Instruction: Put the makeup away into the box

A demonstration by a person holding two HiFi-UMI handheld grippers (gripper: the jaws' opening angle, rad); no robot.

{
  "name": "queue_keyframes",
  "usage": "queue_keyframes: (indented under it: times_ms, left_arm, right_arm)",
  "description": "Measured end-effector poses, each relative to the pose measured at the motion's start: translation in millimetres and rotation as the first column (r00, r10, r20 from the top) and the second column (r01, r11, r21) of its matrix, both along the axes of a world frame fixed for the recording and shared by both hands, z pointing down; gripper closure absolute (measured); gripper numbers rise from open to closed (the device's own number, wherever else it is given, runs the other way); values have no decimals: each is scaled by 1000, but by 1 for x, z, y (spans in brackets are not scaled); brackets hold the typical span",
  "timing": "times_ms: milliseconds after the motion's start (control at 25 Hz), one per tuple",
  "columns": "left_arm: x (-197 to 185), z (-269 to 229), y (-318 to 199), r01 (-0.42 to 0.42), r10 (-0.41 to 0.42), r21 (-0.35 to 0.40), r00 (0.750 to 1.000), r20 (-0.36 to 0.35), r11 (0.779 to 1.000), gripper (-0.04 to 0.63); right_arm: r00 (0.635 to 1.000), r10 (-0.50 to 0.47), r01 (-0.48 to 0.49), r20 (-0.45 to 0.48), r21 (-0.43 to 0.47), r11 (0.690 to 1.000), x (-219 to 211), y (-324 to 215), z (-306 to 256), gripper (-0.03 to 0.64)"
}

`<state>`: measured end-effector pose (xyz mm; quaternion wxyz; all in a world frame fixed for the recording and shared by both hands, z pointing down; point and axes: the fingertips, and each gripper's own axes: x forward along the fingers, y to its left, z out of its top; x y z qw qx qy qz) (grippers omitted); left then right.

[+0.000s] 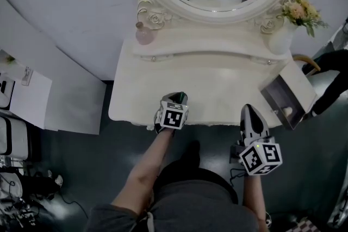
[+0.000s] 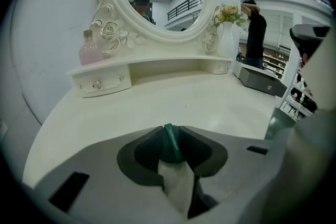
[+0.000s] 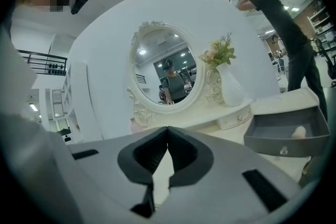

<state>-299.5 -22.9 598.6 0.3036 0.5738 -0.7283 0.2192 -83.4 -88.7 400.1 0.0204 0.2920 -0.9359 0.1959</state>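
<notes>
Makeup stick (image 2: 171, 142), thin and green, pinched tight between the jaws of the left gripper (image 2: 171, 131) in the left gripper view, white table (image 2: 157, 102) just under it. Head view: left gripper low at the table's near edge, right gripper (image 1: 251, 111) beside it, open grey box (image 1: 283, 98) at the table's right end. Right gripper view: jaws pressed together, empty, box off to the right.
</notes>
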Motion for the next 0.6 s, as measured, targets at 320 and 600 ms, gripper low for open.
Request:
queue_keyframes:
  times_ms: [320, 600]
  left_arm:
    - [1, 4, -1, -18, 18, -31, 1000, -8, 999, 523]
    - [1, -1, 1, -3, 1, -47, 999, -47, 999, 581]
  right_arm:
    - [1000, -1, 1, -3, -6, 1000, -4, 0, -1, 612]
    - [1000, -2, 2, -3, -12, 1000, -5, -5, 1, 612]
